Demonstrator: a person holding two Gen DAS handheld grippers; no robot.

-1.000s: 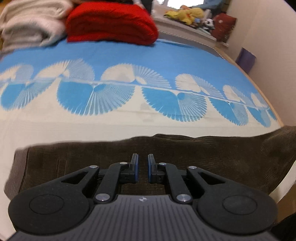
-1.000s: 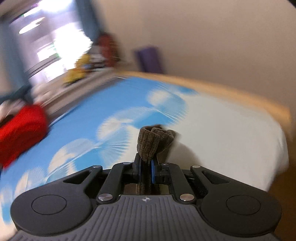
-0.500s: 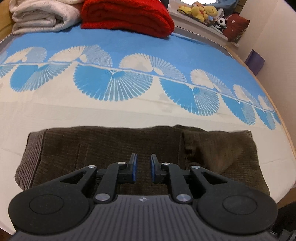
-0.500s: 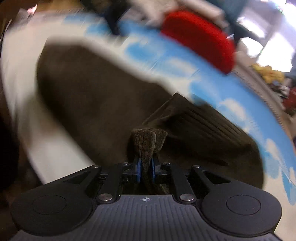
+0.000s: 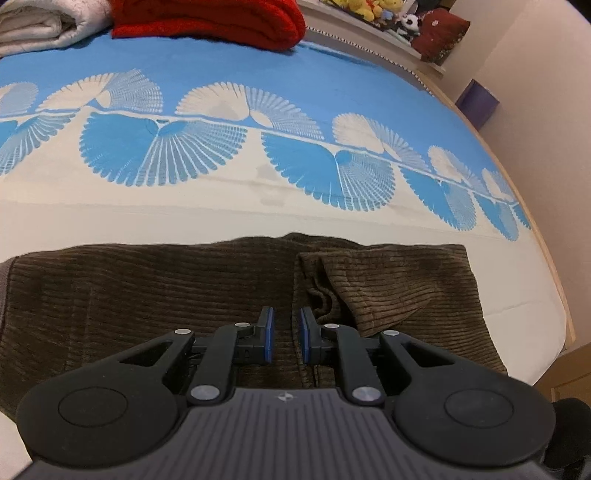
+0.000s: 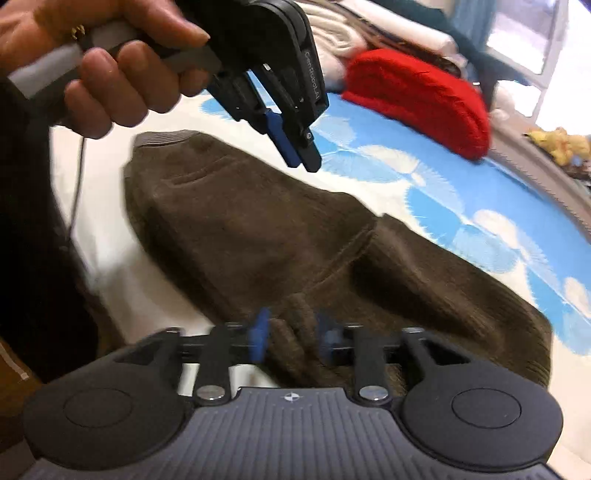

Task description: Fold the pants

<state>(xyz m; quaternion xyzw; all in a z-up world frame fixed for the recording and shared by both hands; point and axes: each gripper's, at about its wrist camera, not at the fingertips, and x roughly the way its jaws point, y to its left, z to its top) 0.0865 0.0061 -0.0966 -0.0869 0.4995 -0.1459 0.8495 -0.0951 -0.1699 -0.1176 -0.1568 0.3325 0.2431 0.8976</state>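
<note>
Brown corduroy pants lie across the near side of the bed, with the leg end folded over on the right. My left gripper hovers just above them, its jaws a narrow gap apart with nothing between. In the right wrist view a hand holds that left gripper over the pants. My right gripper sits low at the near edge of the fold. Its jaws are opening, and a ridge of fabric lies between the blurred pads without being pressed.
The bed cover is blue and white with fan patterns. A red blanket and white blankets are stacked at the far side. Plush toys line a ledge. The bed's wooden edge runs along the right, near a purple box.
The right gripper swung the leg end across onto the rest of the pants, and its jaws have parted from the fabric. The left gripper sank closer to the pants, its jaws slightly wider.
</note>
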